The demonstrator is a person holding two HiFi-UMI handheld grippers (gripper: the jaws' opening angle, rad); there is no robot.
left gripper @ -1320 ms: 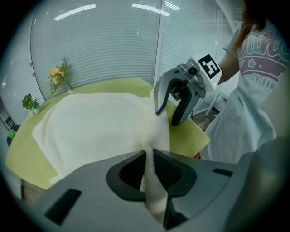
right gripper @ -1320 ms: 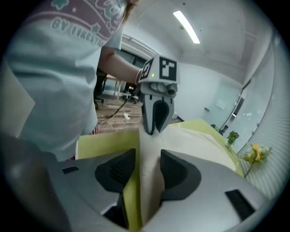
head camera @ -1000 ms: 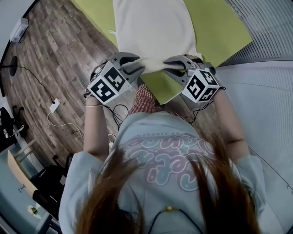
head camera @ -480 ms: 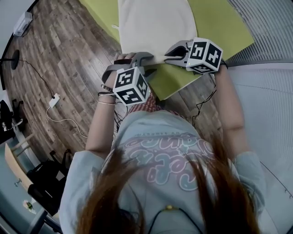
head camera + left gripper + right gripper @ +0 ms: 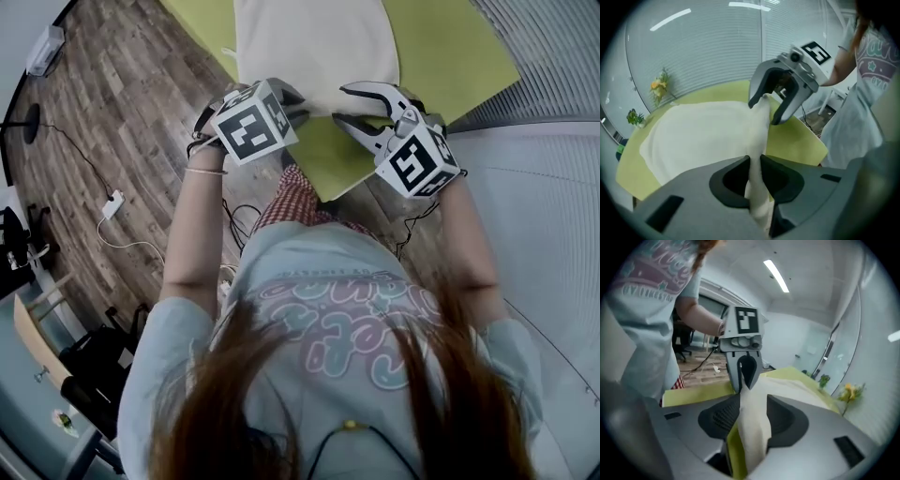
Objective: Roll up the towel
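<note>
A cream towel (image 5: 314, 47) lies spread on the yellow-green table top (image 5: 450, 56), its near edge lifted. My left gripper (image 5: 291, 100) sits at the left end of that edge. Its jaws have just been closing and now pinch a thin fold of the towel (image 5: 703, 136) at the left gripper (image 5: 754, 161). My right gripper (image 5: 342, 105) is at the right end of the edge. Its jaws have just been opening and now stand apart, with a loose fold of towel (image 5: 754, 427) draped between them at the right gripper (image 5: 753, 401).
The table's near corner (image 5: 328, 192) points at the person's body. A wood floor (image 5: 112, 112) with cables and a power strip (image 5: 112, 211) lies to the left. A ribbed glass wall (image 5: 553, 56) runs on the right. Small flowers (image 5: 658, 86) stand beyond the table's far edge.
The left gripper has moved away from the body to the towel's near edge and shut on it. The right gripper has risen toward the camera and its jaws have spread.
</note>
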